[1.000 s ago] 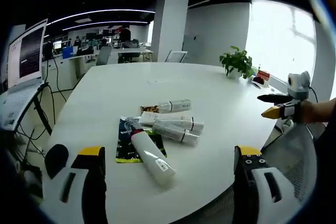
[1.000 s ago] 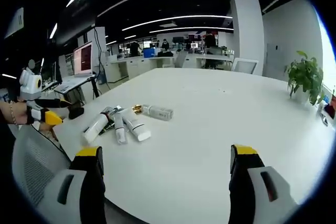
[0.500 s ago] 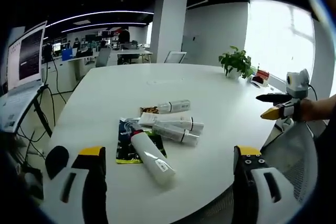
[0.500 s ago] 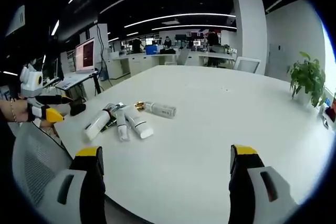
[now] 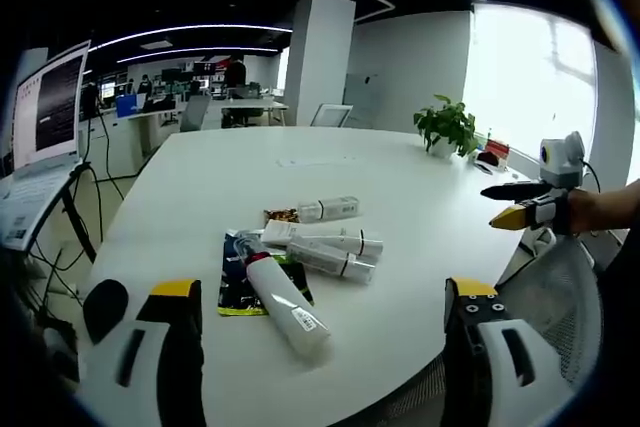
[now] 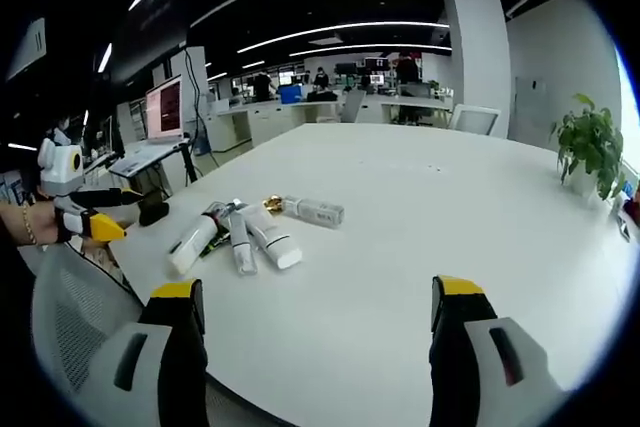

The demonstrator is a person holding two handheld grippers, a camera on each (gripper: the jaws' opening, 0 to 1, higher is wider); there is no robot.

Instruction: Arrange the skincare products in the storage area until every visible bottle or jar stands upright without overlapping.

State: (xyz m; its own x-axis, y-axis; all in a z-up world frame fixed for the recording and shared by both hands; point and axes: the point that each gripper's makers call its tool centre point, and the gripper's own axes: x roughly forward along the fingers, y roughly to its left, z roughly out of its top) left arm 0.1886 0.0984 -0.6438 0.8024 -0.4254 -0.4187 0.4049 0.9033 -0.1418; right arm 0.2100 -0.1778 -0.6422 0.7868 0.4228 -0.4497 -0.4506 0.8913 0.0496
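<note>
Because nothing is picked up yet, the left gripper [image 5: 320, 347] hangs wide and empty before the tubes [image 5: 318, 247] lying heaped near the white table [image 5: 400, 207] edge. Across, the right gripper [image 6: 318, 347] gapes too, tubes [image 6: 245, 237] well apart.

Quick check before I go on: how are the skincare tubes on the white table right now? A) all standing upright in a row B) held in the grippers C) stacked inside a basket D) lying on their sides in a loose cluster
D: the tubes lie on their sides in a cluster on the white table, the largest tube resting on a dark packet; both the left gripper and right gripper are open and empty.
</note>
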